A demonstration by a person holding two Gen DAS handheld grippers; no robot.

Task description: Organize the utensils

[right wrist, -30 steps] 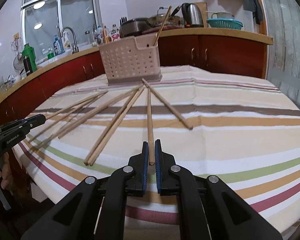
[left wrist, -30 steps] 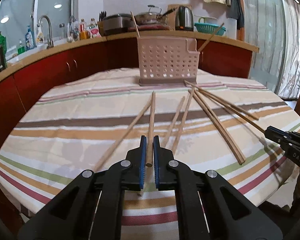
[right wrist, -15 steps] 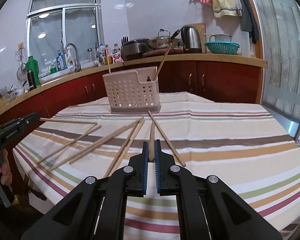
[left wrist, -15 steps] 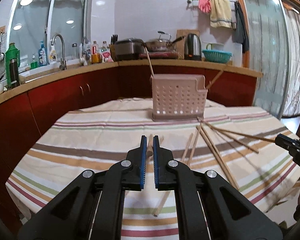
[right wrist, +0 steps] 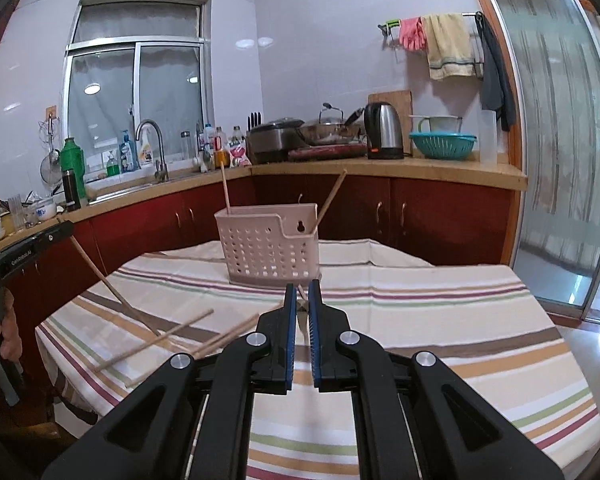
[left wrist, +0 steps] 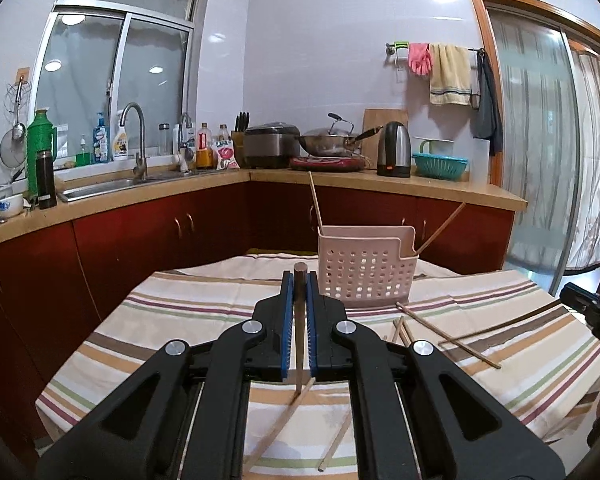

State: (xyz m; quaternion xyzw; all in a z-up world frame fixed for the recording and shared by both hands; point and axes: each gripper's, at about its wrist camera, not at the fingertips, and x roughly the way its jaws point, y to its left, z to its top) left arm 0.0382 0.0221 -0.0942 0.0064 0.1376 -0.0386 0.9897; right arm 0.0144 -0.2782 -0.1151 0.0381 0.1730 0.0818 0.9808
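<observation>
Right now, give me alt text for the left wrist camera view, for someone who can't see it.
The left gripper is shut on a wooden chopstick, held above a striped tablecloth. Ahead stands a pink perforated basket with two chopsticks in it; more lie loose on the cloth, with a kitchen counter behind.

Most of the chopstick (right wrist: pixel 302 300) between the right gripper's (right wrist: pixel 301 307) jaws, hidden end-on behind them

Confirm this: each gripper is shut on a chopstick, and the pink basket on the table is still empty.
Not empty. The pink basket already holds two chopsticks leaning out of it, as the right wrist view shows. The rest stands: the left gripper and right gripper are each shut on a chopstick.
</observation>
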